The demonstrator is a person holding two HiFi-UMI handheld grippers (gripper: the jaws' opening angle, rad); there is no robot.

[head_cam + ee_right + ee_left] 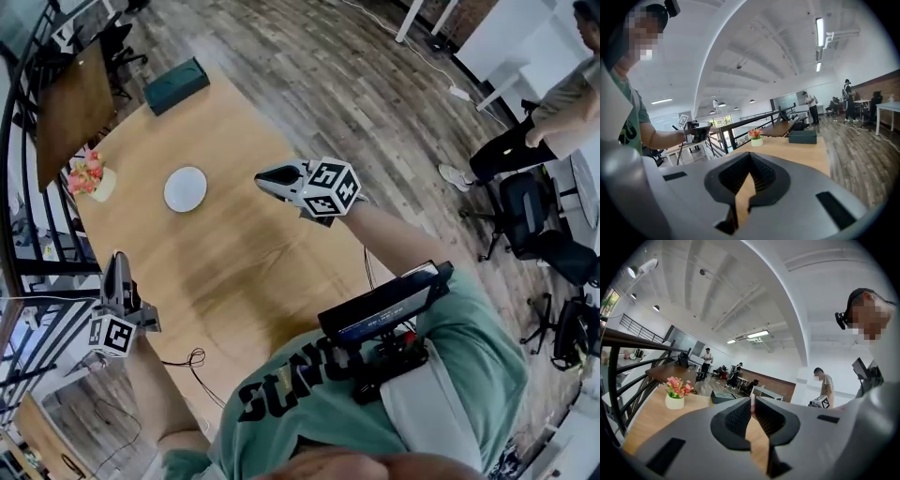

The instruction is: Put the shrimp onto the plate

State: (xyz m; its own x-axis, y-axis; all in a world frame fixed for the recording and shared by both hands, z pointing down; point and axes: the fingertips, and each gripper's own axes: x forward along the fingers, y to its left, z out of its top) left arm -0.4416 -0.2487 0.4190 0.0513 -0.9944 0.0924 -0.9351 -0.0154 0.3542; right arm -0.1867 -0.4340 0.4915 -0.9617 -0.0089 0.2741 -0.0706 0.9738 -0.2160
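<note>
A white empty plate point(186, 188) lies on the far left part of the wooden table point(234, 253). My left gripper point(116, 259) is held over the table's left edge, well short of the plate, jaws pointing away from me. In the left gripper view my left gripper point(752, 405) is shut on a thin pink-and-white sliver, which looks like the shrimp point(752, 401); most of it is hidden by the jaws. My right gripper point(262, 178) hovers right of the plate, pointing toward it. In its own view the right gripper point(749, 159) is shut with nothing in it.
A white pot of pink flowers point(91, 176) stands left of the plate, and a dark green box point(175, 85) at the table's far end. A black railing point(28, 234) runs along the left. A person point(539, 117) and office chairs point(534, 220) are to the right.
</note>
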